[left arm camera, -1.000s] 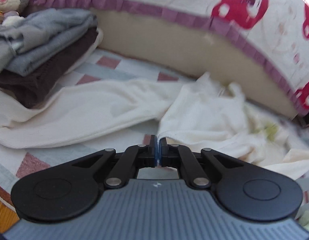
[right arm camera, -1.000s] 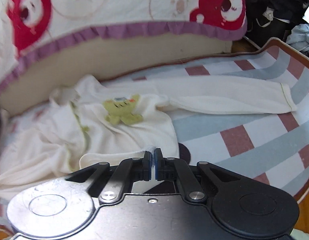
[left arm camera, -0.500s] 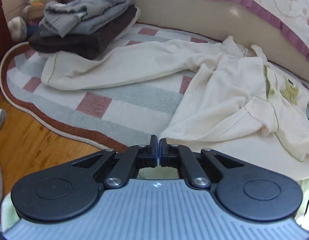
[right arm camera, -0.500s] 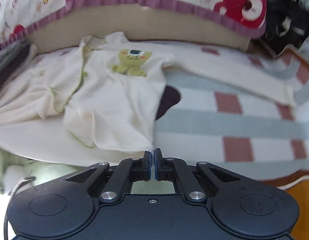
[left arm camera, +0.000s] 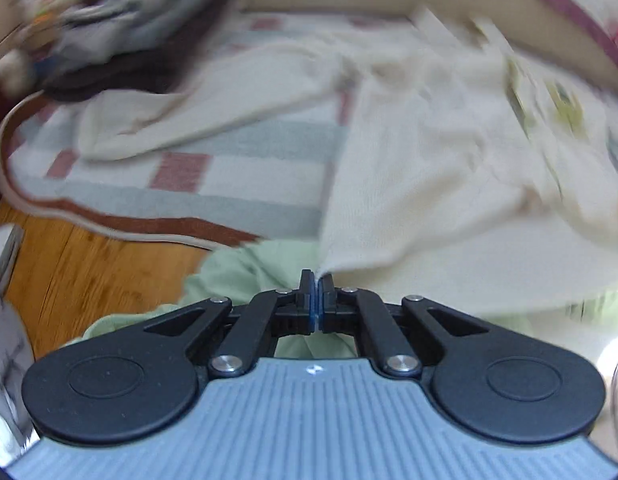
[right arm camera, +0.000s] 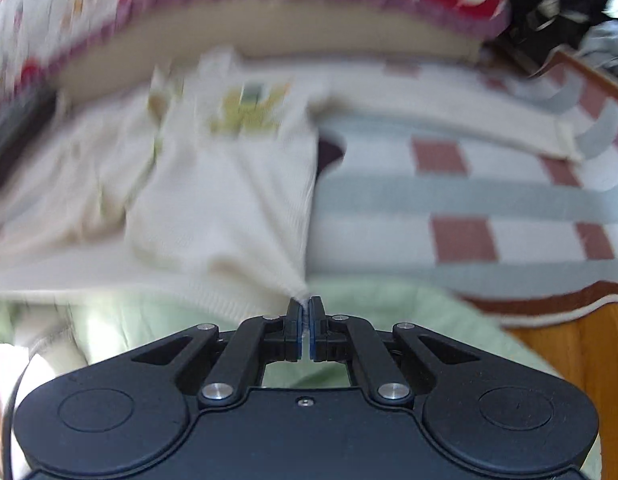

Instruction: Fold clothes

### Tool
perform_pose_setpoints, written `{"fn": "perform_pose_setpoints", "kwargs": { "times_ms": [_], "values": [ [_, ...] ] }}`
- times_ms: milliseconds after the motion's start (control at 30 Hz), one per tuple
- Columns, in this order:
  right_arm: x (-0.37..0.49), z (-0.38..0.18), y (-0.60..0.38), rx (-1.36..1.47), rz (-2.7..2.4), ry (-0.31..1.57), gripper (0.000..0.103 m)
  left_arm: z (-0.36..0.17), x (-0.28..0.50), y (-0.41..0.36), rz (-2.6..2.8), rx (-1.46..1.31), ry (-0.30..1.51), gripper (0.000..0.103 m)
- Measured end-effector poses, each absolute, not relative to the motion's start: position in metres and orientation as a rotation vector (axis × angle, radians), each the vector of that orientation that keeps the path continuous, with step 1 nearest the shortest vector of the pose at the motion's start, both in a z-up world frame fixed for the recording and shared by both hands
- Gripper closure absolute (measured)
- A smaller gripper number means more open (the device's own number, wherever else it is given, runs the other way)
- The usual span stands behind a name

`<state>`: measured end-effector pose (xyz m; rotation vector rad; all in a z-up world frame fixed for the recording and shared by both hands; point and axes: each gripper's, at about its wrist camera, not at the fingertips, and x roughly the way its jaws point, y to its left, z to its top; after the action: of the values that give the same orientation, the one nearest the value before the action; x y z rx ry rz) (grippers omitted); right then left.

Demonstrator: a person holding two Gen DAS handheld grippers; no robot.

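I am in the spreading step: the cream top (left arm camera: 429,152) lies stretched across the checked rug (left arm camera: 237,184), hem drawn toward the rug's near edge, sleeves out to either side. Left gripper (left arm camera: 317,280) and right gripper (right arm camera: 305,308) are each pinched tight on a hem corner (both views blur). Next, I judge, lay the hem flat on the rug, then fold a sleeve inward.
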<state>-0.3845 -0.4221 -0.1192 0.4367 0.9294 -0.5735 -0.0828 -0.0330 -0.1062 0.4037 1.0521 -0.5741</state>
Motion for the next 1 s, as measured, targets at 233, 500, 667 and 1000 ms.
{"fn": "perform_pose_setpoints", "kwargs": {
  "times_ms": [233, 500, 667, 1000],
  "values": [
    [-0.339, -0.116, -0.430, 0.357, -0.654, 1.206, 0.056, -0.096, -0.063, -0.021, -0.670, 0.423, 1.217, 0.072],
    [-0.328, -0.048, -0.439, 0.264, -0.688, 1.216, 0.052, -0.019, -0.037, 0.012, -0.742, 0.316, 1.081, 0.053],
    [-0.305, -0.048, -0.440, 0.477, -0.453, 1.123, 0.052, -0.012, -0.027, -0.043, -0.783, 0.308, 0.957, 0.049],
    [-0.250, -0.141, -0.422, 0.688, -0.415, 1.192, 0.051, -0.102, -0.031, -0.218, -0.938, 0.504, 1.082, 0.034]
  ]
}}
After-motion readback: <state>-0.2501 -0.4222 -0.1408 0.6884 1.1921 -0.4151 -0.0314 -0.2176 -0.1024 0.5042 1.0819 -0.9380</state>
